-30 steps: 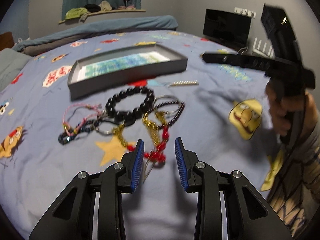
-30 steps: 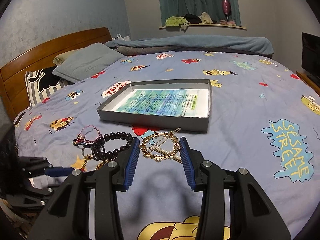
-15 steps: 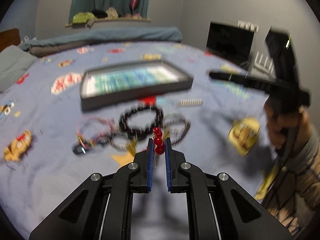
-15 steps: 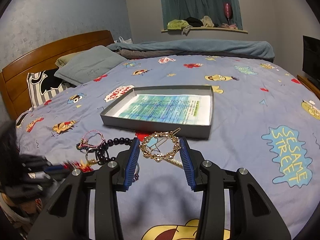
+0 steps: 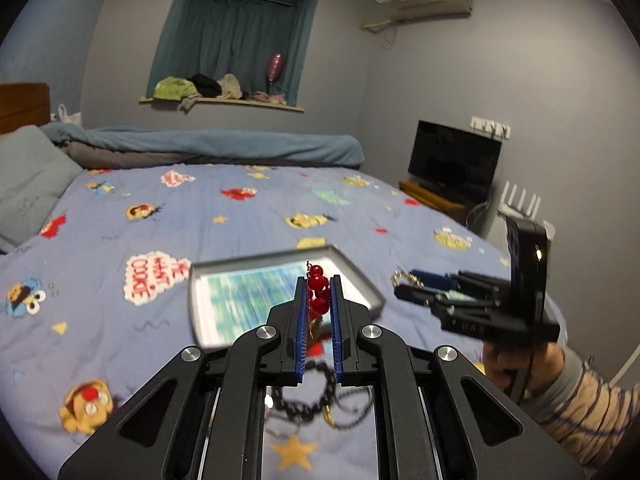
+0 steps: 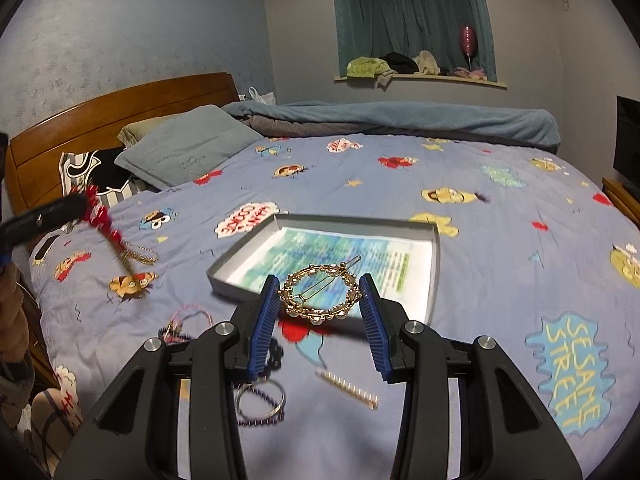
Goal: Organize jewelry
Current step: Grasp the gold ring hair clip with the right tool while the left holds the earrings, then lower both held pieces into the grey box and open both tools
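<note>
Fingers of the left gripper (image 5: pixel 319 294) pinch a red-bead earring (image 5: pixel 319 292); right gripper (image 6: pixel 322 300) clasps a gold hair clip (image 6: pixel 319 294). Either may slip short of the tray (image 6: pixel 434 280) at twelve o'clock.

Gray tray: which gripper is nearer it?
Right. The right gripper, holding the gold hair clip, sits at the gray tray rim; the left gripper is off beside it.

We see glossy red beads (image 5: pixel 318 294) pinched between the left gripper (image 5: pixel 319 294)'s ribbed blue pads, its frame matt black plastic with shiny metal screws. The right gripper (image 6: pixel 320 300) clasps a polished gold metal hair clip (image 6: pixel 318 294) set with pearly beads. The bed (image 6: pixel 500 240) wears soft printed cloth; its headboard (image 6: pixel 120 116) is varnished wood. The grey tray (image 6: pixel 434 276) looks like matt cardboard.
</note>
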